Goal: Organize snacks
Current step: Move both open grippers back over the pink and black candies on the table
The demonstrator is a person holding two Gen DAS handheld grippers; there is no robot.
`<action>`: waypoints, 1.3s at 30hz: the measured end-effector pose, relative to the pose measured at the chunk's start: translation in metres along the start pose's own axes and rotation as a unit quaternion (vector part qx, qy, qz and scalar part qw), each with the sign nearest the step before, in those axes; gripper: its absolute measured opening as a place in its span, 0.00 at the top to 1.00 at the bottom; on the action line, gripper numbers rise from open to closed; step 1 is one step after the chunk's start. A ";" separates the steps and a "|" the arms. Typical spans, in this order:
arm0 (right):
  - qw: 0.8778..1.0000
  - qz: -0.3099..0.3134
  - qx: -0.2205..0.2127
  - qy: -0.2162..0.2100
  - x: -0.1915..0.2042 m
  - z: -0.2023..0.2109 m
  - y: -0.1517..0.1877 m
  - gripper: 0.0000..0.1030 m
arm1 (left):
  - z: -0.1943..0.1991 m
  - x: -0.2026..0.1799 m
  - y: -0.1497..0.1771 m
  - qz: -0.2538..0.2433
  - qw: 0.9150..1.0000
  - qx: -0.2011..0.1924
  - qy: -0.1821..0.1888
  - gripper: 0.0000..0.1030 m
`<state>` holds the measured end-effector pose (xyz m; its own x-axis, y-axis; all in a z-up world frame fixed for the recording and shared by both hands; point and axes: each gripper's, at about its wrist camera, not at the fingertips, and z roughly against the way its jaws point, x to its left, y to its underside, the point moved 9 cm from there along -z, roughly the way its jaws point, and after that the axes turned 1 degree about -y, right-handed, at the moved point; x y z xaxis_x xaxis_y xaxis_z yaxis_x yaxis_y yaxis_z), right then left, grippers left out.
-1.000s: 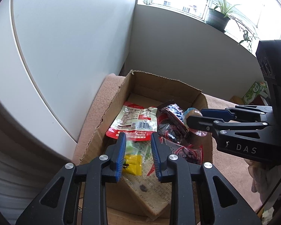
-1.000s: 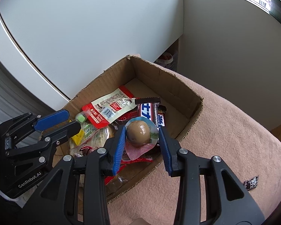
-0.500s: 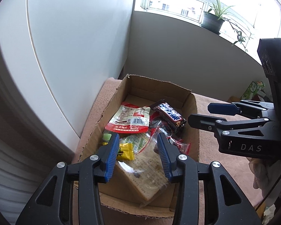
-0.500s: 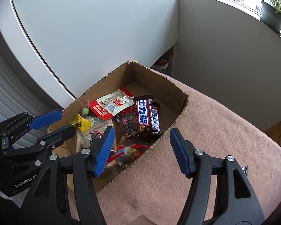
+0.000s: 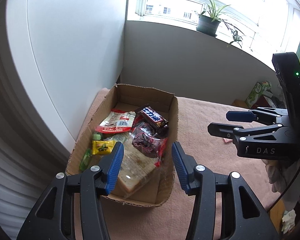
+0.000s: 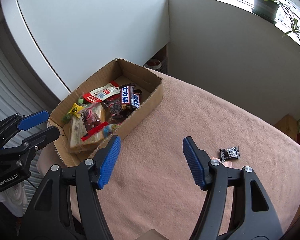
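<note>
An open cardboard box sits on a pink blanket and holds several snacks. Among them are a dark chocolate bar, a red-and-white packet, a yellow candy, a wrapped bread slice and an egg packet. My left gripper hovers over the box's near end, jaws opening, nothing between them. My right gripper hangs over the blanket right of the box, jaws opening and empty. A small black wrapped candy lies on the blanket near its right finger.
The blanket stretches wide to the right of the box. A white cabinet panel stands close behind and left of the box. A potted plant is on the windowsill. A green carton sits at the far right.
Both grippers opened and drew back and up from the box. The egg packet left the right jaws and the yellow candy left the left jaws; both lie in the box. The right gripper moved right.
</note>
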<state>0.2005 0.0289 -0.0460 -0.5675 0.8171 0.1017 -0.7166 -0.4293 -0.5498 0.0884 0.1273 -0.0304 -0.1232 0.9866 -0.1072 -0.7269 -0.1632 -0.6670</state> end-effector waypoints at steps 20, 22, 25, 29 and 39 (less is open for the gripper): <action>0.993 -0.118 0.017 0.019 -0.139 -0.004 0.073 0.35 | -0.037 -0.112 0.036 -0.058 0.995 0.045 0.063 0.52; 0.992 -0.128 0.013 0.006 -0.144 -0.008 0.072 0.35 | -0.042 -0.120 0.039 -0.063 0.994 0.051 0.069 0.52; 0.991 -0.130 0.010 -0.006 -0.148 -0.020 0.064 0.35 | -0.050 -0.130 0.042 -0.072 0.993 0.057 0.073 0.52; 0.993 -0.113 0.019 -0.017 -0.144 -0.044 0.053 0.44 | -0.059 -0.139 0.045 -0.079 0.992 0.063 0.076 0.52; 0.996 -0.075 0.041 -0.028 -0.136 -0.092 0.029 0.55 | -0.081 -0.146 0.046 -0.084 0.990 0.074 0.082 0.52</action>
<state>0.2945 -0.0594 -0.1524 -0.4711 0.8527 0.2259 -0.8251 -0.3354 -0.4547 0.1279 -0.0236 -0.1056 0.1099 0.9854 -0.1302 -0.8203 0.0159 -0.5717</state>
